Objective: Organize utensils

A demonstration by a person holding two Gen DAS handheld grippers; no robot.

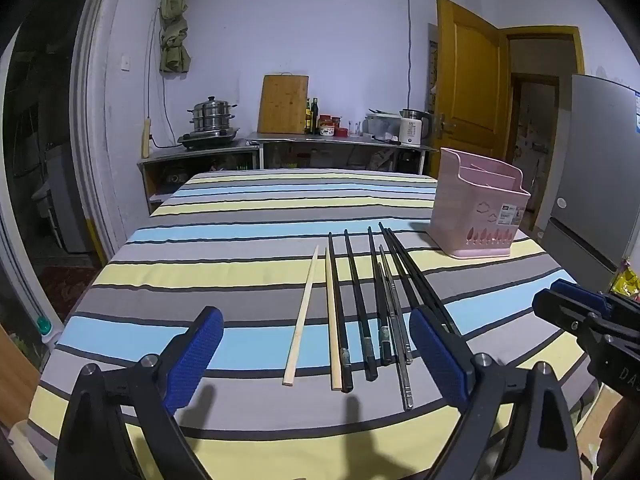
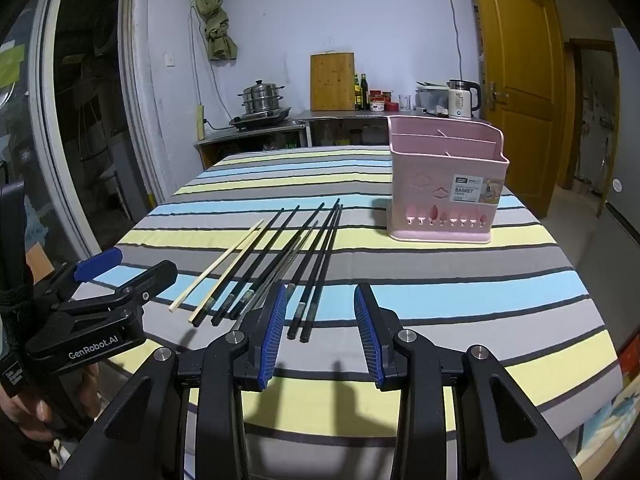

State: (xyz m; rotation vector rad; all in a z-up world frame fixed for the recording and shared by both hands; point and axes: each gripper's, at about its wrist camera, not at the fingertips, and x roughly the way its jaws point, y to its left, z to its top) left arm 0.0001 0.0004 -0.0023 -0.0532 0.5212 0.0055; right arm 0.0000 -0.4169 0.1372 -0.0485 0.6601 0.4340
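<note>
Lilac wall [image 1: 320,32], yellow door [image 1: 470,76]

The left gripper [image 1: 316,354] hovers low with its blue-padded jaws spread wide — nothing between them. The right gripper [image 2: 322,334] sits just beside it, jaws also parted and empty, both pointing forward.

A home kitchen; steamer pot [image 1: 213,117] on a stove, cutting board [image 1: 283,104], kettle [image 1: 412,132], fridge [image 1: 600,168]
</note>
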